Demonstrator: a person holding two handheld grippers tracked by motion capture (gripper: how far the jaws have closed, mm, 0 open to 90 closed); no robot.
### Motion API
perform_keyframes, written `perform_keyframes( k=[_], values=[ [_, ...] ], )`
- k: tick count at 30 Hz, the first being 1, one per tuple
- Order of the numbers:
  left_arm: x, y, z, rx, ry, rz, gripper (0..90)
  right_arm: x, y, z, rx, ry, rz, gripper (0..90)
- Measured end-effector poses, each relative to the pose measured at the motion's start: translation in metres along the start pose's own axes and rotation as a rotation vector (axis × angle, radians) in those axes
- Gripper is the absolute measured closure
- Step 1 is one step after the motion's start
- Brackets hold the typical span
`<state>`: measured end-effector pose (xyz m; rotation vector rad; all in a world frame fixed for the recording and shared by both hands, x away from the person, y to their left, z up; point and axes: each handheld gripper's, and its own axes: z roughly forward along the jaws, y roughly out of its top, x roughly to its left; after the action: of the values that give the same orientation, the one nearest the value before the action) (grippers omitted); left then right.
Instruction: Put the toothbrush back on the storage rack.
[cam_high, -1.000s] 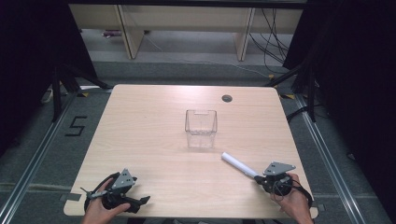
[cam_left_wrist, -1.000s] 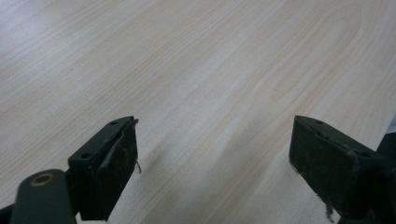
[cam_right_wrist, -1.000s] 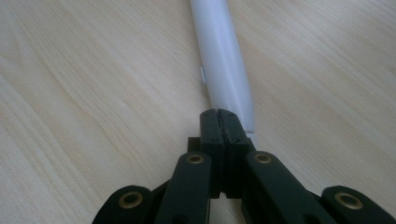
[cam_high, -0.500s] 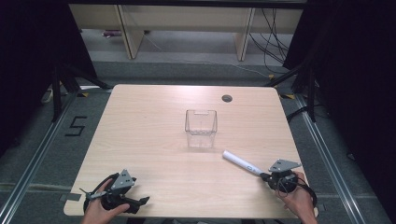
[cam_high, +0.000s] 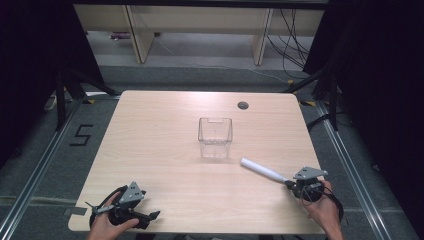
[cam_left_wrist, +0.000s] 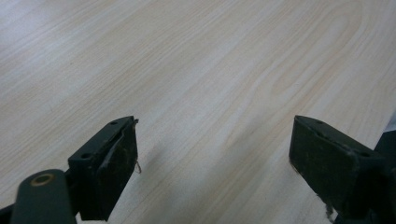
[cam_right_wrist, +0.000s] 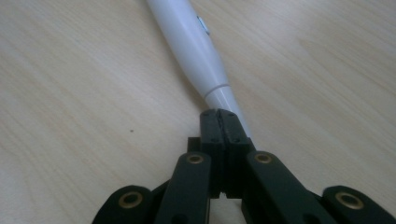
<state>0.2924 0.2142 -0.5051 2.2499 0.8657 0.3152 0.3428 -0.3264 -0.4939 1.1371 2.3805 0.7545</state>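
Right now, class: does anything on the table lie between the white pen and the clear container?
Nothing visible does. The white pen, gripped at one end by the right tongs, points toward the clear container across bare table.

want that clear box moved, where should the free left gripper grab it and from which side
Grip the clear box by one upright wall at its open rim, coming from above. It stands upright with the mouth up, so one jaw can drop inside and one outside. The left gripper is open; the near wall, facing the person, looks easiest.
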Motion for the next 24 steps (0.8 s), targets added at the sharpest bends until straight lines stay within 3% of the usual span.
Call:
perform_keyframes(
  k=[1,2,3,4,6,7,11,22,24],
  values=[
    [0.0,0.0,0.0,0.001,0.0,0.001,15.1,-0.002,0.0,0.001,0.004,-0.004,-0.002,90.0],
    [0.0,0.0,0.0,0.0,0.0,0.001,15.1,-0.001,0.001,0.001,0.01,-0.005,0.033,90.0],
    [0.0,0.0,0.0,0.0,0.0,0.001,15.1,-0.001,0.001,0.001,0.01,-0.005,0.033,90.0],
    [0.0,0.0,0.0,-0.001,0.001,0.002,15.1,-0.006,0.001,0.003,0.009,-0.02,0.004,90.0],
    [0.0,0.0,0.0,0.0,0.001,0.002,15.1,-0.008,0.002,0.004,0.009,-0.033,0.0,90.0],
    [0.0,-0.001,0.0,0.0,0.002,0.0,15.1,-0.008,0.003,0.003,0.018,-0.027,0.02,90.0],
    [0.0,-0.001,0.0,0.001,0.002,-0.002,15.1,-0.015,0.005,0.006,0.004,-0.058,-0.005,90.0],
    [0.0,-0.001,0.0,0.0,0.002,-0.007,15.1,-0.028,0.009,0.01,0.012,-0.101,0.032,90.0],
    [0.0,-0.001,0.0,0.004,0.004,-0.005,15.1,-0.032,0.009,0.013,0.006,-0.113,0.014,90.0]
  ],
)
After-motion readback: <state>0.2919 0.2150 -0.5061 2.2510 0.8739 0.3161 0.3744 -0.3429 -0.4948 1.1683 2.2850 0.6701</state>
